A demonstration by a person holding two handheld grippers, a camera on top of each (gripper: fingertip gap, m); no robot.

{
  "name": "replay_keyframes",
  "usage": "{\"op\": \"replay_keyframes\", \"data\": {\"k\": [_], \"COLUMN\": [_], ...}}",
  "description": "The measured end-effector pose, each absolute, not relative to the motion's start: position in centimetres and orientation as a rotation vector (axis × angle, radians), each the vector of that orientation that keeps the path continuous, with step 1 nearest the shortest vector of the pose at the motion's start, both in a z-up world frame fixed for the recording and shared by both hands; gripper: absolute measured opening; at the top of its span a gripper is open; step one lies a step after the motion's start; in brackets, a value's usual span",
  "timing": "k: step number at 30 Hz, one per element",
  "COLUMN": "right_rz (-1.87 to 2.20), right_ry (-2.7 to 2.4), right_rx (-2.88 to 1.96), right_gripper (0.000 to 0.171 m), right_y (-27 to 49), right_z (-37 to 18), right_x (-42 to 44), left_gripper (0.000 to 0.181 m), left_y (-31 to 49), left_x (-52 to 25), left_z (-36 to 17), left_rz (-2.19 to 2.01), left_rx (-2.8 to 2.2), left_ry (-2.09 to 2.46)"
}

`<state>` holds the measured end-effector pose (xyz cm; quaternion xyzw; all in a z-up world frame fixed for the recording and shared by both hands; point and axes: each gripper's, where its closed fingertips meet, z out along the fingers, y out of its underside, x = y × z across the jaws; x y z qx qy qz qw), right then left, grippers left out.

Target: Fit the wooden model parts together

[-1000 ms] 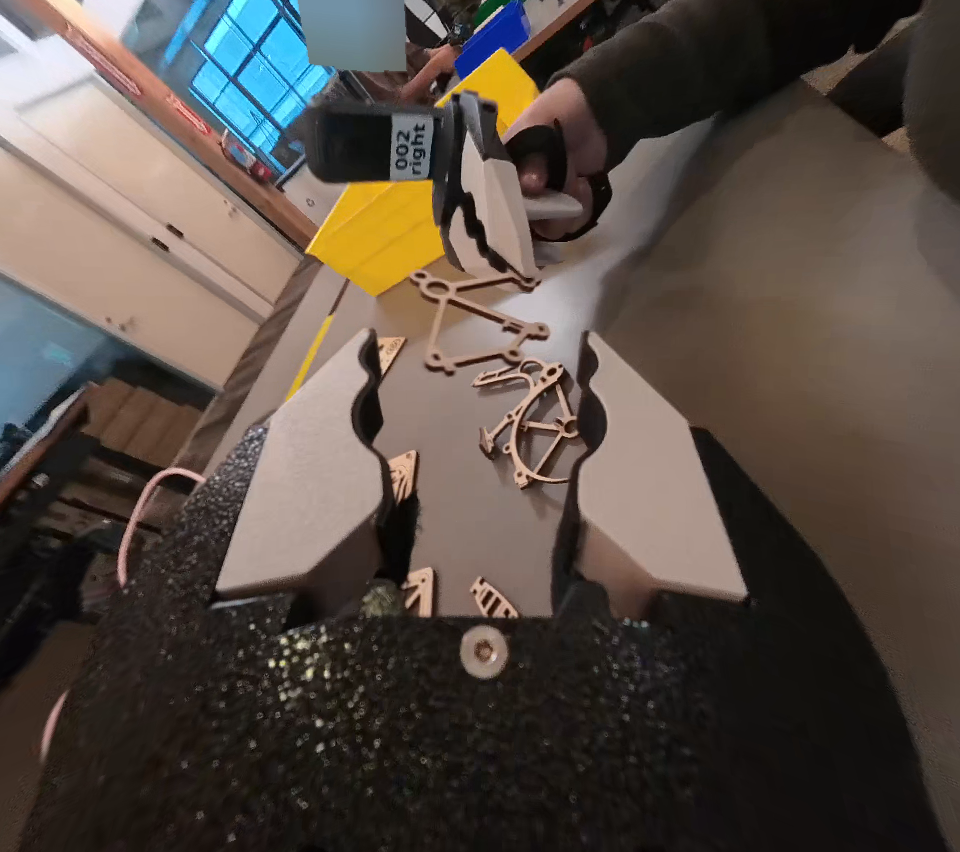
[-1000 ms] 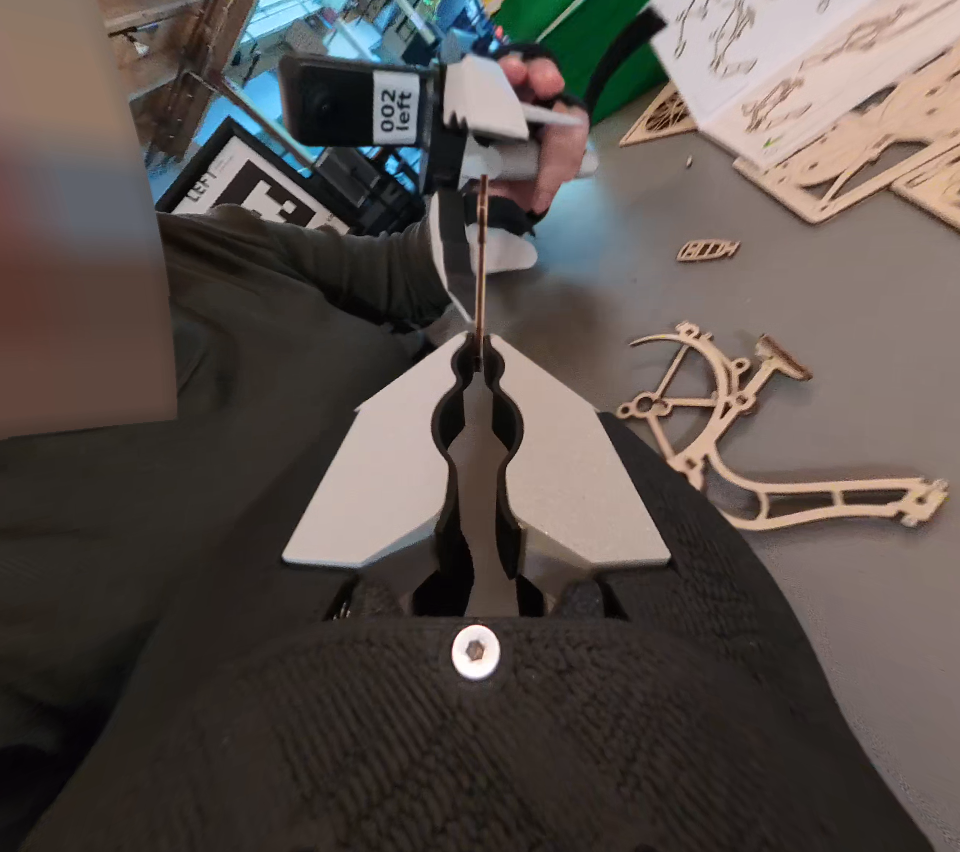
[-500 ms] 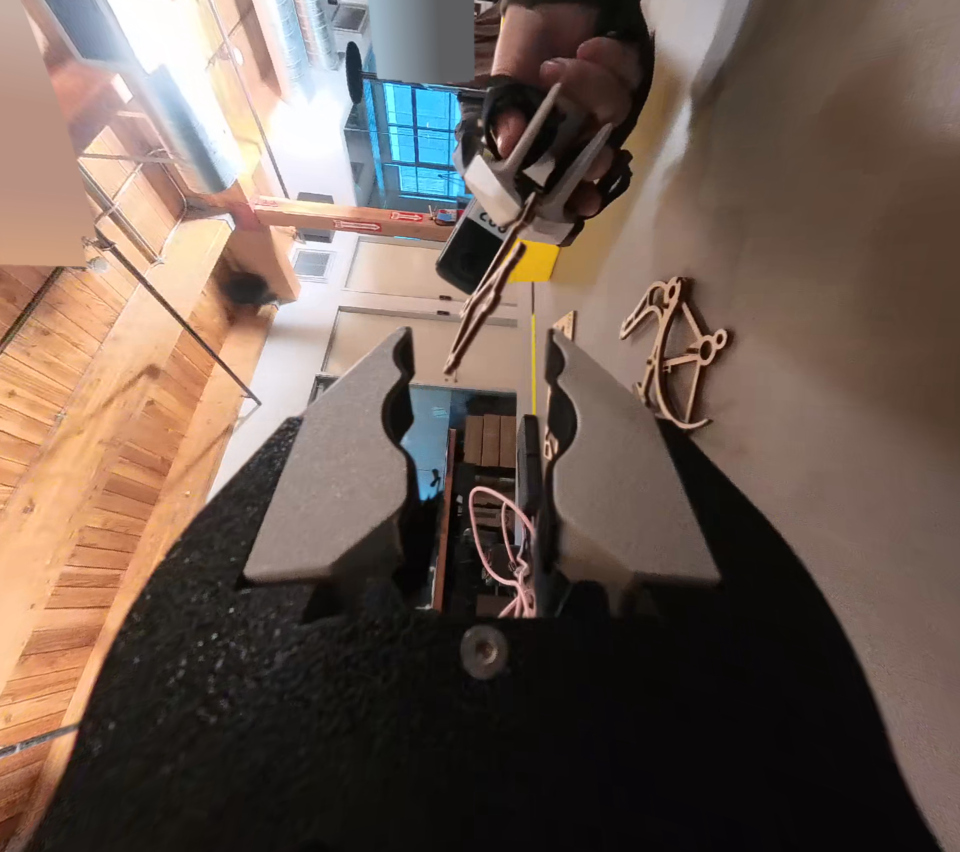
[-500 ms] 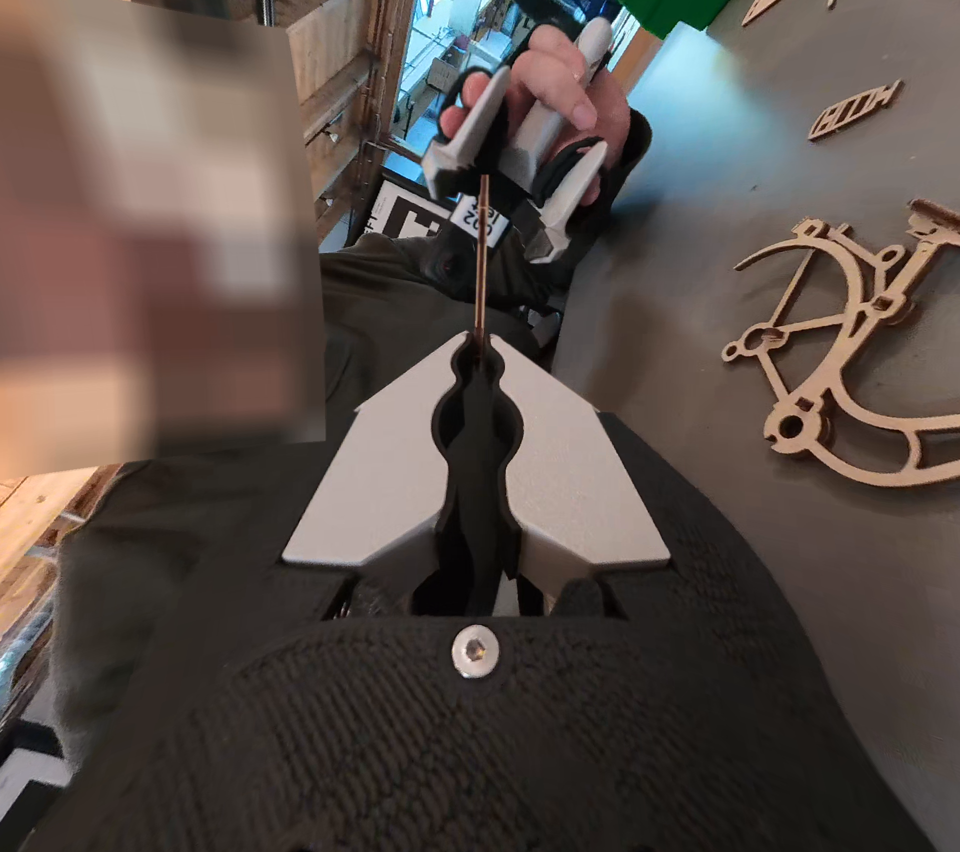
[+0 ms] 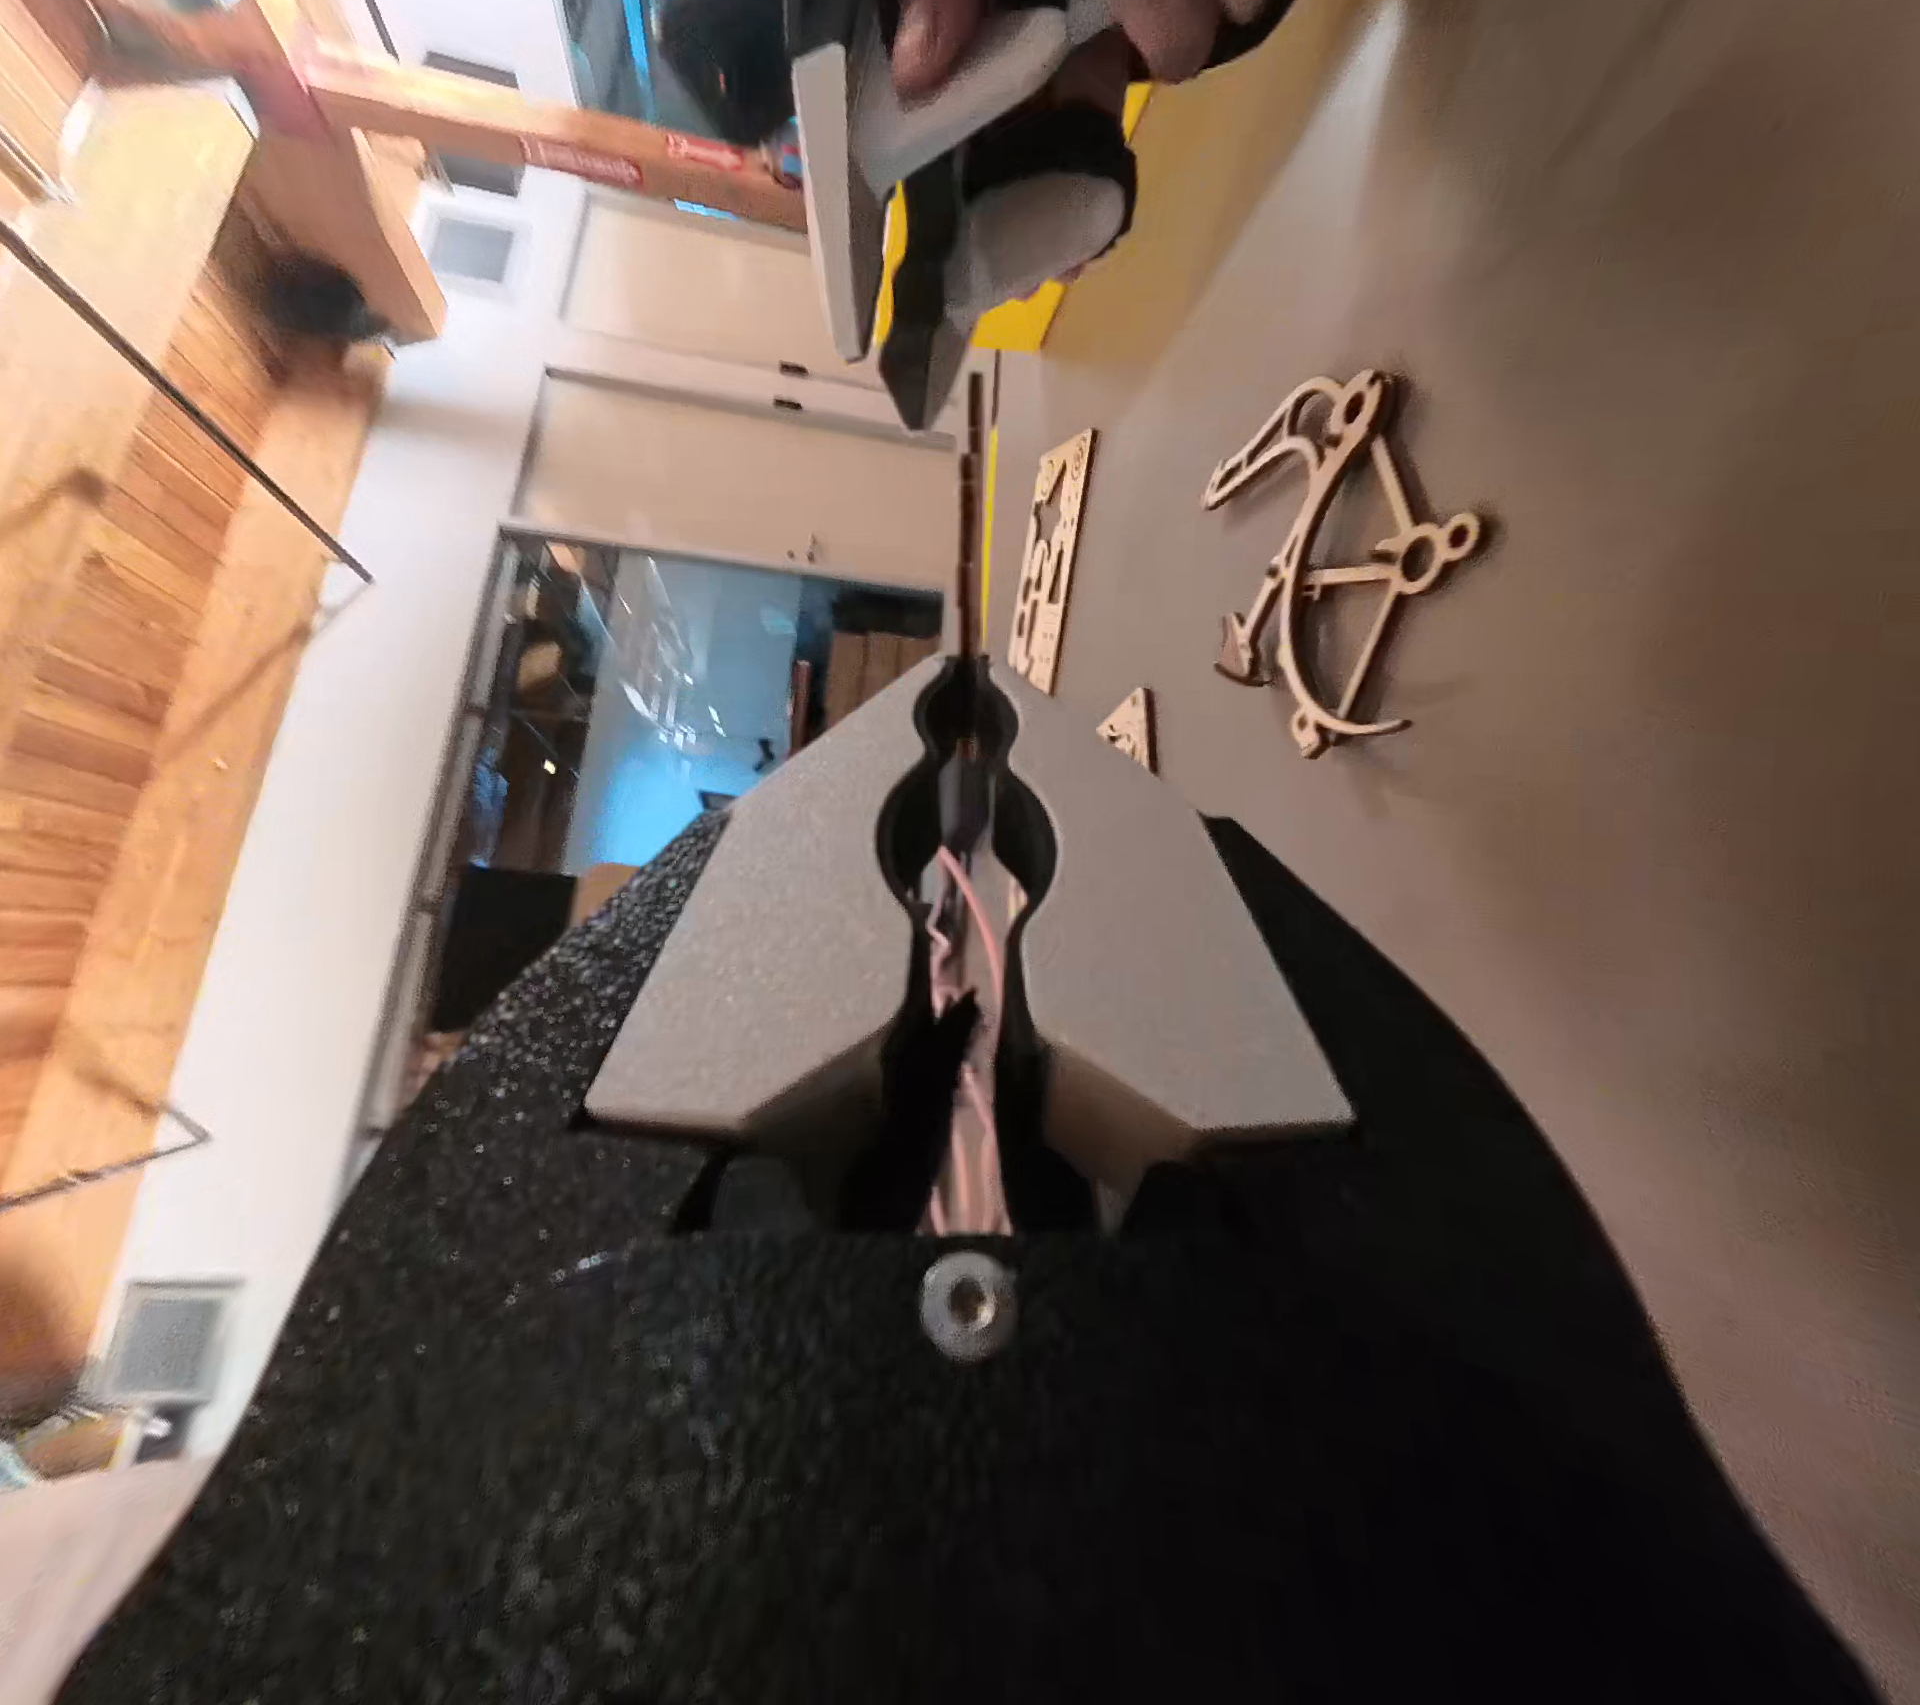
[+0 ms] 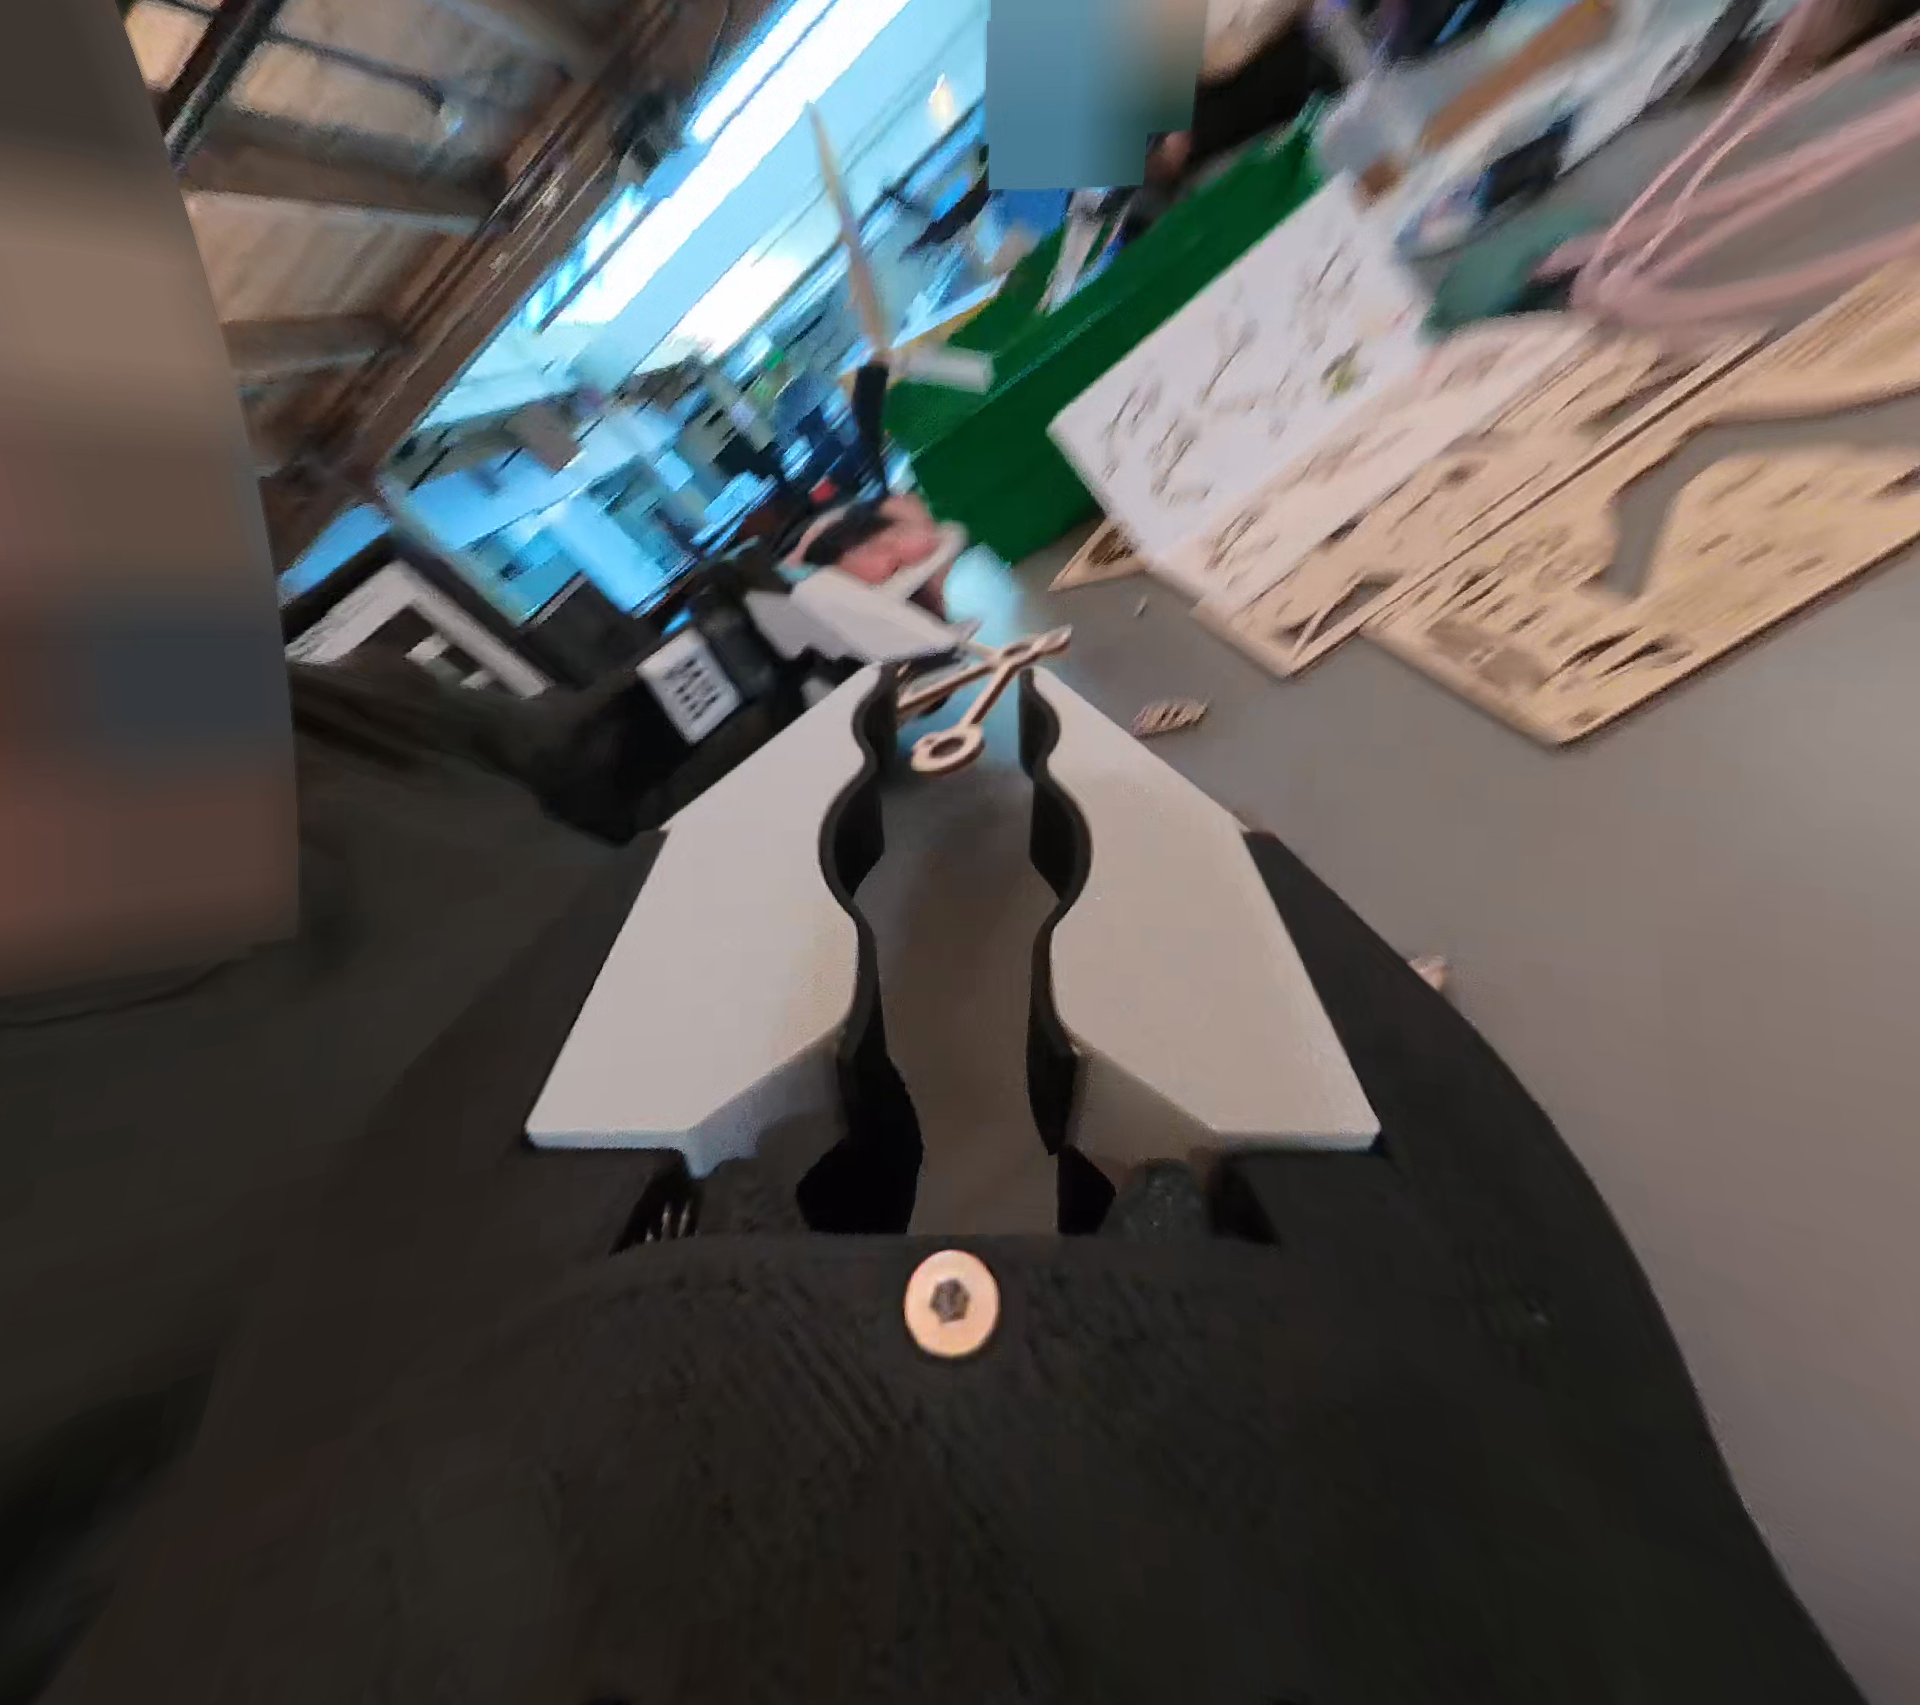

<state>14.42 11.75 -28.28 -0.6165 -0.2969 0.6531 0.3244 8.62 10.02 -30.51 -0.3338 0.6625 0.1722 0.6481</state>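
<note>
Pinching wooden strut (image 5: 972, 533), left fingers (image 5: 790, 834) closed

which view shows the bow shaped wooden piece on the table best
The left wrist view. The bow-shaped piece lies flat on the grey table, sharp and whole, right of the left gripper. The right wrist view is blurred and does not show it; only other wooden cutouts appear there.

My left claw (image 5: 968, 676) pinches thin wooden strut piece (image 5: 970, 533) edge-on at fingertips, piece sticking straight out ahead. Curved bow-shaped frame (image 5: 1330, 559) lies flat on grey table, apart. Small triangular part (image 5: 1132, 725) and flat rectangular cut-out panel (image 5: 1055, 559) lie just beside it.
</note>
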Motion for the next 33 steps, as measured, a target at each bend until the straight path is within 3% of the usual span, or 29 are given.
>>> {"op": "replay_keyframes", "data": {"k": [1,9,13,15,19,23,25,33], "right_rz": [1.636,0.652,0.329,0.256,0.385,0.803,1.034,1.356], "right_ry": [-0.748,-1.241,-1.433,-1.455,-1.430,-1.305,-1.186,-1.074], "right_rx": [-1.577,-1.326,-1.225,-1.188,-1.200,-1.272,-1.307,-1.295], "right_gripper": [0.023,0.030,0.019,0.005,0.002,0.000,0.001,0.000], "right_y": [12.4,11.3,10.4,10.4,9.8,8.7,8.7,8.2], "right_z": [-28.0,-29.8,-32.0,-32.2,-31.6,-30.2,-29.4,-28.3], "right_x": [14.7,13.4,12.2,12.2,12.1,11.7,11.7,11.9], "left_gripper": [0.000,0.000,0.000,0.000,0.003,0.035,0.042,0.030], "left_y": [10.2,11.0,10.6,10.2,8.9,7.9,7.9,8.5], "left_x": [8.6,8.4,8.8,9.0,9.4,9.5,9.3,9.4], "left_z": [-30.5,-31.5,-32.0,-32.0,-30.5,-27.8,-26.7,-26.1], "left_rz": [0.365,0.251,0.178,0.114,-0.096,-0.466,-0.614,-0.945], "left_rx": [-0.799,-0.975,-1.006,-1.021,-0.994,-1.047,-1.079,-1.208], "left_ry": [1.496,1.495,1.513,1.515,1.456,1.289,1.195,1.004]}}
